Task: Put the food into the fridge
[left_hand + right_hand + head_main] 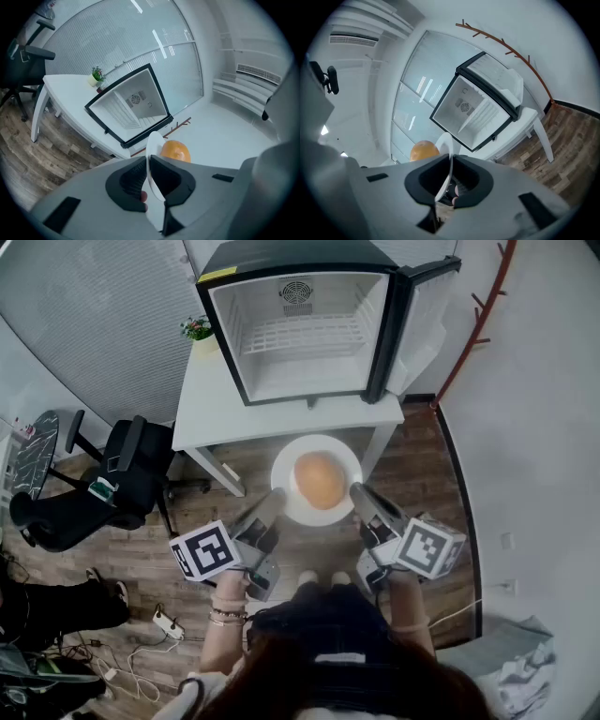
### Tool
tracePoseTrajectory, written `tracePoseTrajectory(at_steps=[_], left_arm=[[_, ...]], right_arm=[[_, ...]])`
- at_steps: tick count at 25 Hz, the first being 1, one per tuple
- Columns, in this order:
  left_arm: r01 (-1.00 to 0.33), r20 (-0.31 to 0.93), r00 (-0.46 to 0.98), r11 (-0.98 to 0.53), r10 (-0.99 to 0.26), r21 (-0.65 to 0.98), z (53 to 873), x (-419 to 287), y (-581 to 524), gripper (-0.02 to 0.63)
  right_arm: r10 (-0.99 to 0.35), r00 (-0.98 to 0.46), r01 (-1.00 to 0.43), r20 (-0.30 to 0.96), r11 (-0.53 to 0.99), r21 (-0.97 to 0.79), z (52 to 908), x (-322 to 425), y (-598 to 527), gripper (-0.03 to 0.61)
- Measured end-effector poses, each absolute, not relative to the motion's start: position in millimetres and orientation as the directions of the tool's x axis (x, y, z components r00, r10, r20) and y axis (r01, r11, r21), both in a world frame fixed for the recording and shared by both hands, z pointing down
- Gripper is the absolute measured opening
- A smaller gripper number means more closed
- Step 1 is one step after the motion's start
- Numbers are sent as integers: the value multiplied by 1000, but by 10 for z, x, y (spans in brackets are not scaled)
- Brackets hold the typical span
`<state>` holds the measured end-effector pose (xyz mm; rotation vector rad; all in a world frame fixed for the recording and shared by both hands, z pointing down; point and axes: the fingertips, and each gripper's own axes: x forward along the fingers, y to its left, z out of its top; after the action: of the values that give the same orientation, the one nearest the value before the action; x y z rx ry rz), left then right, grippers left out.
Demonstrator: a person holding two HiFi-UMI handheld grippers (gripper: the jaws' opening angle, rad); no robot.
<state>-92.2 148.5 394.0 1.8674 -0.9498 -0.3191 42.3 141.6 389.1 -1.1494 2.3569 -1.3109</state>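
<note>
Wooden flooring [234, 470] runs under a white tabletop [216, 409] that carries a small black fridge [225, 343]. Its door [417, 324] is swung wide to our right, so the white inside and a wire shelf show. A little potted plant [196, 329] stands on the tabletop just left of the fridge, and a black office chair [122, 474] sits further left on the floor.

We hold a white plate [291, 498] level in the air in front of the tabletop, below the fridge opening. A round orange food [320, 479] rests on the middle of it. Our left gripper [267, 507] has its jaws closed on the plate's left rim, and our right gripper [364, 495] pinches the right rim the same way.
</note>
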Motion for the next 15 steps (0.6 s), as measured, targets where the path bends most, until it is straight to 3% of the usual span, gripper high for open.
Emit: tracePoseTrajectory(at_steps=[15], left_arm=[[-451,170,696,-241,-698,859,3957,-1188,1495,28]], right_arm=[[-736,-641,-565,219,259,-784,3951,181,1480,28]])
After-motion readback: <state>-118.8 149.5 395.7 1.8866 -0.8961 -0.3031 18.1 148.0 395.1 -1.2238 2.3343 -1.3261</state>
